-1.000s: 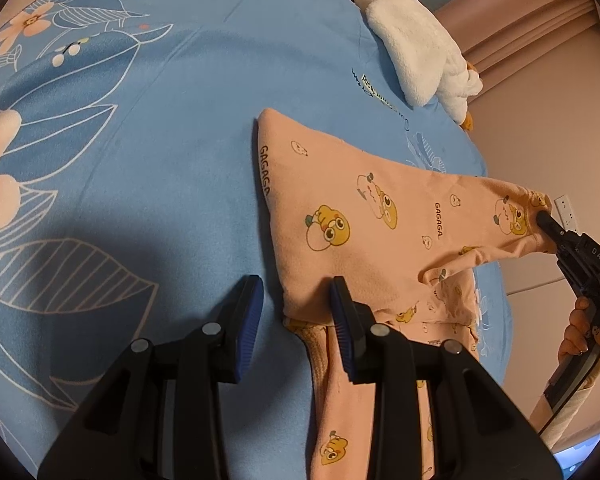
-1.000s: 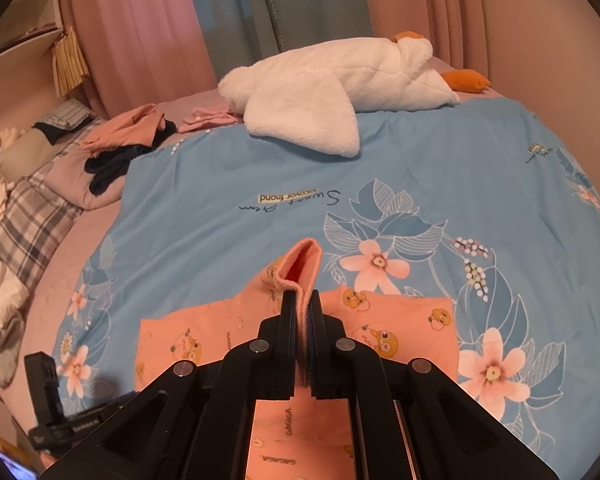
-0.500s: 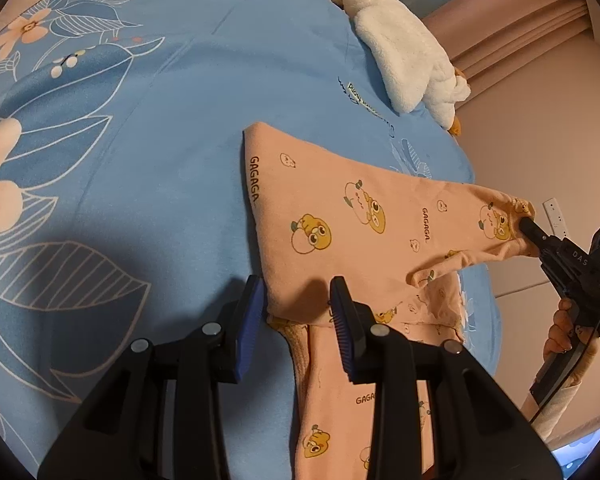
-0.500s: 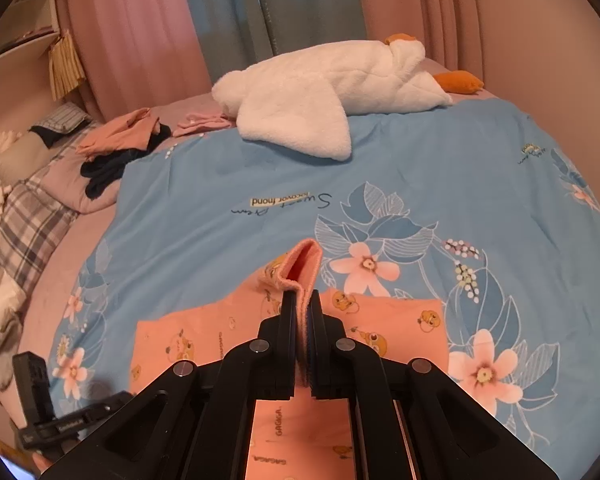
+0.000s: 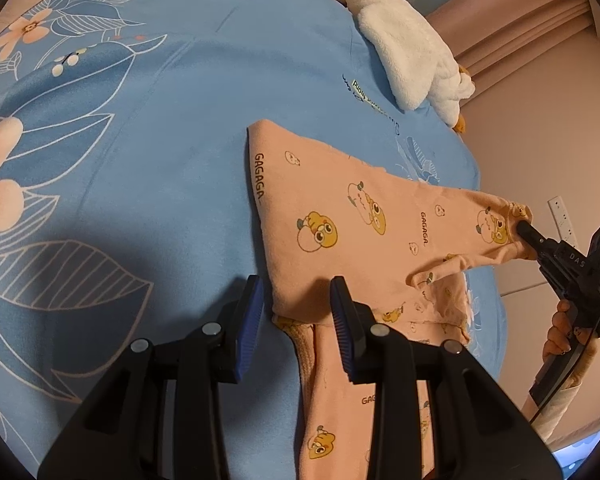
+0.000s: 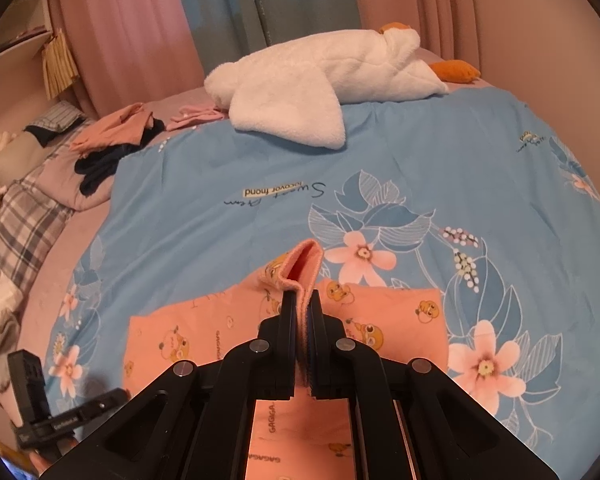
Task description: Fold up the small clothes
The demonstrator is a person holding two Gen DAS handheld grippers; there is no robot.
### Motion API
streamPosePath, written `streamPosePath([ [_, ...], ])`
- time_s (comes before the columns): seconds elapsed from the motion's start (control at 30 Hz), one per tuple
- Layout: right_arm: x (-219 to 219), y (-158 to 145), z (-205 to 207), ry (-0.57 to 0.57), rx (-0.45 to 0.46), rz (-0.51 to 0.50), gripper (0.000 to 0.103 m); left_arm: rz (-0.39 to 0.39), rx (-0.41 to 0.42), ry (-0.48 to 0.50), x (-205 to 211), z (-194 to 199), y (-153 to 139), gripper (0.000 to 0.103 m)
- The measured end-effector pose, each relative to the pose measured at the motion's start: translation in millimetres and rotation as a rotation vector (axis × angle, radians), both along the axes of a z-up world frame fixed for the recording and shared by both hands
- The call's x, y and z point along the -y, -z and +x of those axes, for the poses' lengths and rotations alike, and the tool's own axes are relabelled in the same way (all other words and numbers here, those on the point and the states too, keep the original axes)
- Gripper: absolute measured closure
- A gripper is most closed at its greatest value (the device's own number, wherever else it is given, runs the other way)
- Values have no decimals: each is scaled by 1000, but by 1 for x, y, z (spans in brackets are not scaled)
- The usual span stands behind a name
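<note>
A small pink baby garment (image 5: 340, 224) printed with cartoon ducks and "GAGAGA" lies on the blue floral bedspread (image 5: 148, 168). One part is lifted and stretched to the right. My left gripper (image 5: 296, 308) is open, its blue-padded fingers straddling the garment's near folded corner. My right gripper (image 6: 302, 312) is shut on the garment's cuff (image 6: 300, 268) and holds it up off the bed. It also shows in the left wrist view (image 5: 524, 232), clamped on the cuff. The rest of the garment (image 6: 380, 312) lies flat below.
A white plush goose (image 6: 320, 80) lies at the far side of the bed, also in the left wrist view (image 5: 404, 56). A pile of clothes (image 6: 112, 136) and plaid bedding (image 6: 20, 232) sit at the left. Curtains (image 6: 260, 12) and a wall stand behind.
My left gripper has shifted so its fingers straddle the garment's near corner. My right gripper still holds the cuff stretched out, with only a slight shift.
</note>
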State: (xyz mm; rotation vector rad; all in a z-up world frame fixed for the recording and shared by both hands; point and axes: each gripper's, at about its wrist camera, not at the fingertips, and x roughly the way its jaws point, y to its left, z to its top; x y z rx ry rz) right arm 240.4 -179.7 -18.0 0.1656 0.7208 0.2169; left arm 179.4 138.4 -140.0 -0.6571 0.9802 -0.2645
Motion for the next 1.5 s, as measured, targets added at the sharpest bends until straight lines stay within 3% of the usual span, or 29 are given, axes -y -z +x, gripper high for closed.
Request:
streamPosePath([
  [1.5,25,50,13,79,-141,2,97,44,-12,1,5,4,3,70],
])
